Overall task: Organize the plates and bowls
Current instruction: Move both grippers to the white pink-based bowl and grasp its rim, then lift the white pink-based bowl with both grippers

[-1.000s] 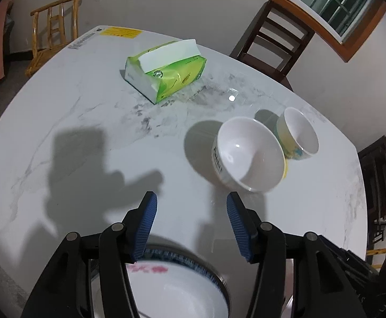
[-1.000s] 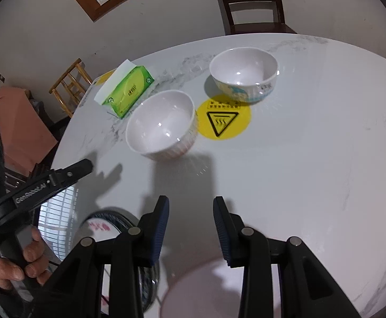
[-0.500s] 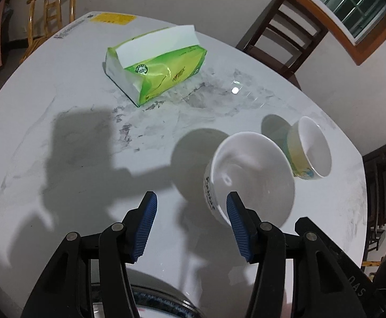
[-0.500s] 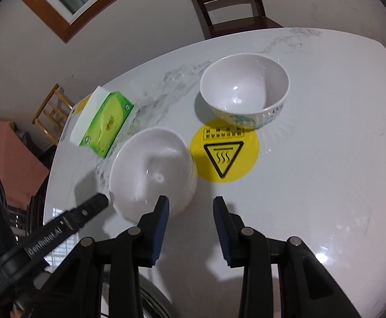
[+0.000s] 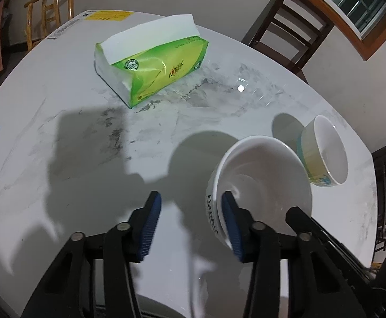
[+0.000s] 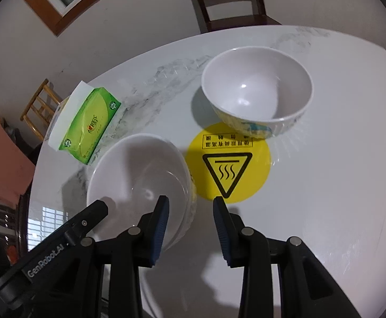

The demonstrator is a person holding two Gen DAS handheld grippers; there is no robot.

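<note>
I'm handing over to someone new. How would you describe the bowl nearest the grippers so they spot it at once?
On the round marble table, find the yellow hot-surface sticker. The plain white bowl stands just beside it, on the side toward the green tissue pack. Unlike the patterned bowl beyond the sticker, its outside is white with dark lettering, and both hand-held grippers straddle its rim.

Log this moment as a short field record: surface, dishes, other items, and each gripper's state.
surface: white marble table
near bowl: white bowl, between both grippers
far bowl: patterned bowl, upright, beside yellow warning sticker
other item: green tissue pack, lying on table
left gripper: open, right finger over near bowl's rim
right gripper: open, left finger over near bowl's rim
grasp: none closed yet
</note>
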